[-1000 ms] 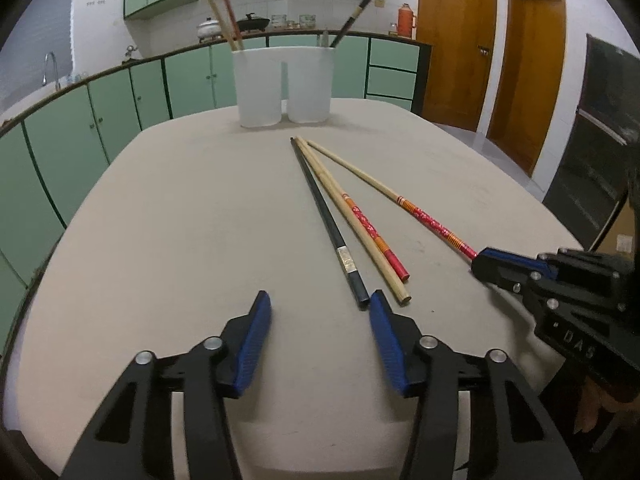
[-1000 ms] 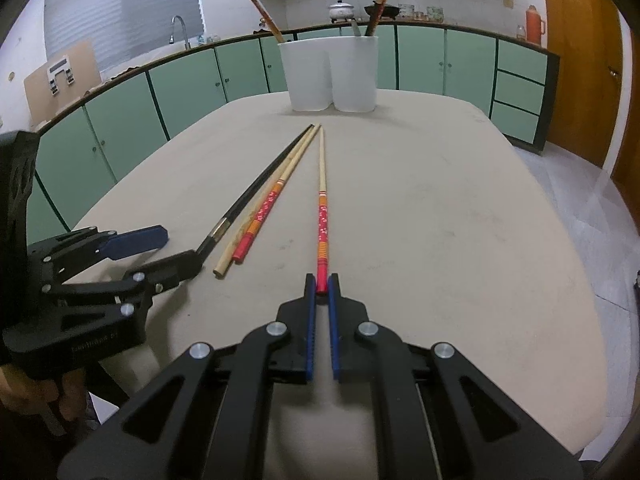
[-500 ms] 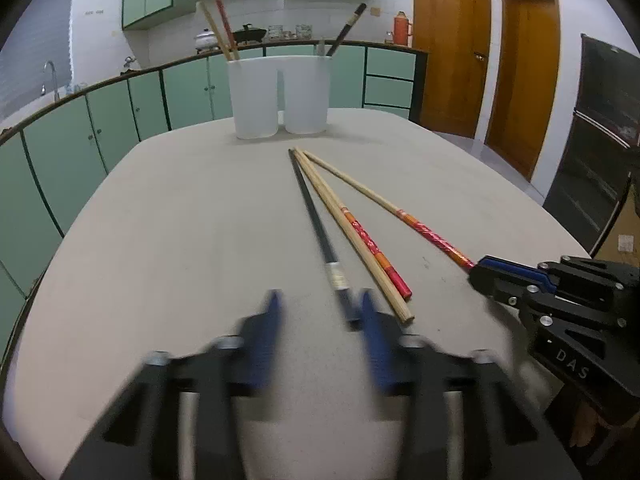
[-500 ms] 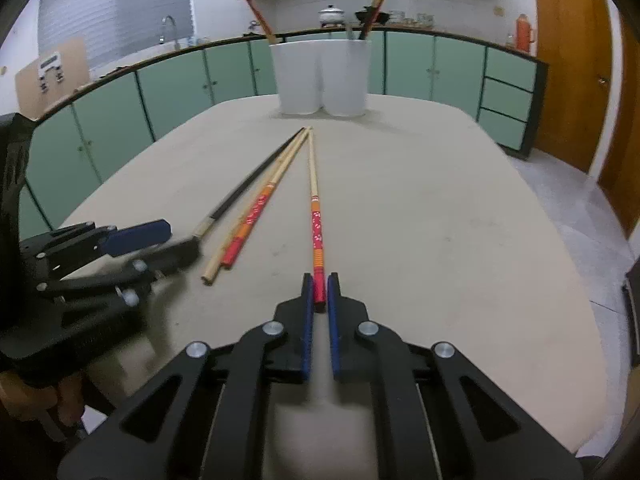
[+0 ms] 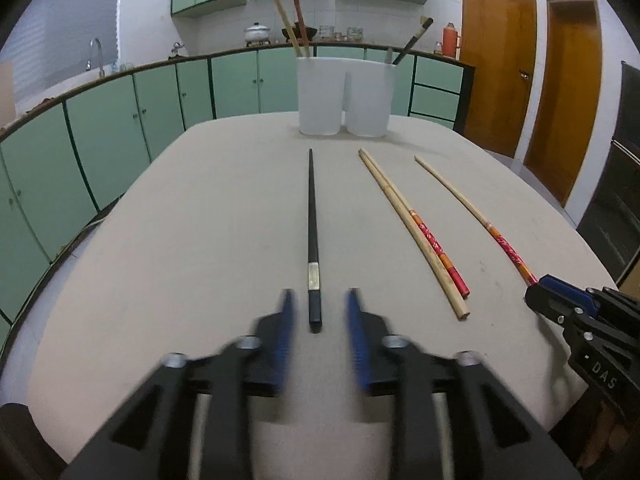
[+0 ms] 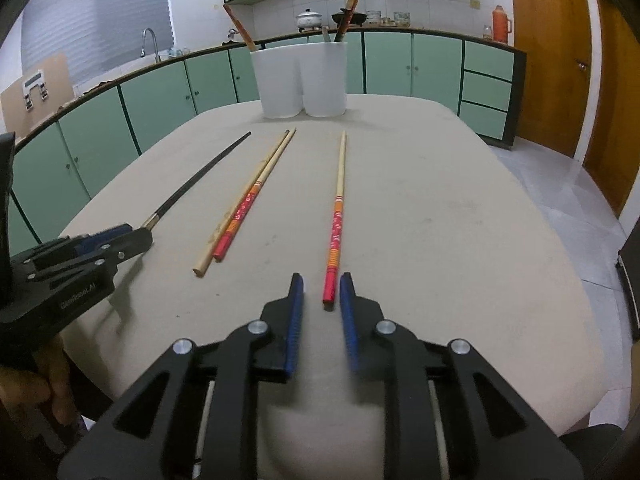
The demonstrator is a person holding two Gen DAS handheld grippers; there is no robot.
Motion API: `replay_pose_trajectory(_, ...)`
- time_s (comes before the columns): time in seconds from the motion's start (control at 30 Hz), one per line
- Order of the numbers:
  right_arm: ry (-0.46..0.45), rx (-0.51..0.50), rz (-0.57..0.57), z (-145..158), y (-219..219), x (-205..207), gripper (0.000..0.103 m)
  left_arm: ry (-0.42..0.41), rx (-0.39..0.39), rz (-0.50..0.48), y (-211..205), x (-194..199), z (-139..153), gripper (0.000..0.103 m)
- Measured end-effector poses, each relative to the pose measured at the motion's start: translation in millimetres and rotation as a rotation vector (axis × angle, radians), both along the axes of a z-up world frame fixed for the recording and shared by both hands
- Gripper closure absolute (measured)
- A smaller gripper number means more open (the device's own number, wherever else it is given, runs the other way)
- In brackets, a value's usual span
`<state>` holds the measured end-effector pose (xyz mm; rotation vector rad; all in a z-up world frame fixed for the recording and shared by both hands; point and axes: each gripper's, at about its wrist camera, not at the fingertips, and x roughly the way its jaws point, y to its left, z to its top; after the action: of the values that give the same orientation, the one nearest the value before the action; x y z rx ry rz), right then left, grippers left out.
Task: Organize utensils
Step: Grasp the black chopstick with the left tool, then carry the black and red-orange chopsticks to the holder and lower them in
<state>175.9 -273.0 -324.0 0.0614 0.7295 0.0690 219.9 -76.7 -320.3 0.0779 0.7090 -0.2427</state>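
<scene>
A black chopstick [image 5: 311, 232] lies on the beige table, its near end between the fingers of my left gripper [image 5: 319, 294]. The jaws are opening and the pads stand clear of it. A red-patterned chopstick [image 6: 337, 216] lies with its red end between the fingers of my right gripper [image 6: 321, 280]. Those jaws are opening too and do not press on it. Between the two lies a pair [image 5: 412, 224], one plain wooden, one red-patterned. A white twin holder [image 5: 344, 96] stands at the far end with several chopsticks in it.
The table [image 6: 460, 240] is rounded, with its edge close to both grippers. Green cabinets run behind it and wooden doors stand at the right. A hand [image 6: 24, 380] holds the left gripper [image 6: 132, 238] at the table's near left.
The black chopstick now lies left of the pair and the red one right of it. The right gripper was shut on the red chopstick and has opened. The left jaws narrowed, then widened.
</scene>
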Motion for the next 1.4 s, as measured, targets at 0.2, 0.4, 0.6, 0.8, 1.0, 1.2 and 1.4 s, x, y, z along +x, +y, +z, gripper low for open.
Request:
replay_pose_trajectory(0.2,0.008,-0.012,0.015,1.5,2.0,4.1,0.09,0.006,-0.012,-0.013,1.9,6.3,-1.0,0.096)
replay_pose_trajectory(0.4,-0.009,0.006,0.026,22.8,0.8,-6.1,0.097,0.02,-0.053,0.007,10.0,-0.1,24.7,0.096)
replay_pose_trajectory(0.6,-0.077,0.049,0.021,68.4,-4.6,-25.9,0.098,-0.034,-0.088,0.019,23.9,-14.6,71.3,0.096)
replay_pose_trajectory(0.8,-0.152,0.056,0.04,120.6,-9.3,-30.9,0.098,-0.112,-0.077,0.005,31.1,-21.5,110.8,0.096)
replay_pose_trajectory(1.0,-0.212,0.039,0.098,168.7,-5.9,-15.7,0.098,-0.161,-0.069,-0.037,33.0,-15.4,148.4,0.096)
replay_pose_trajectory(1.2,-0.174,0.034,0.178,197.6,-0.1,23.1,0.098,-0.09,-0.078,-0.076,35.5,17.2,166.5,0.096)
replay_pose_trajectory(1.4,-0.13,-0.004,0.243,212.8,10.1,68.9,0.098,-0.01,-0.075,-0.107,33.5,48.1,178.7,0.096)
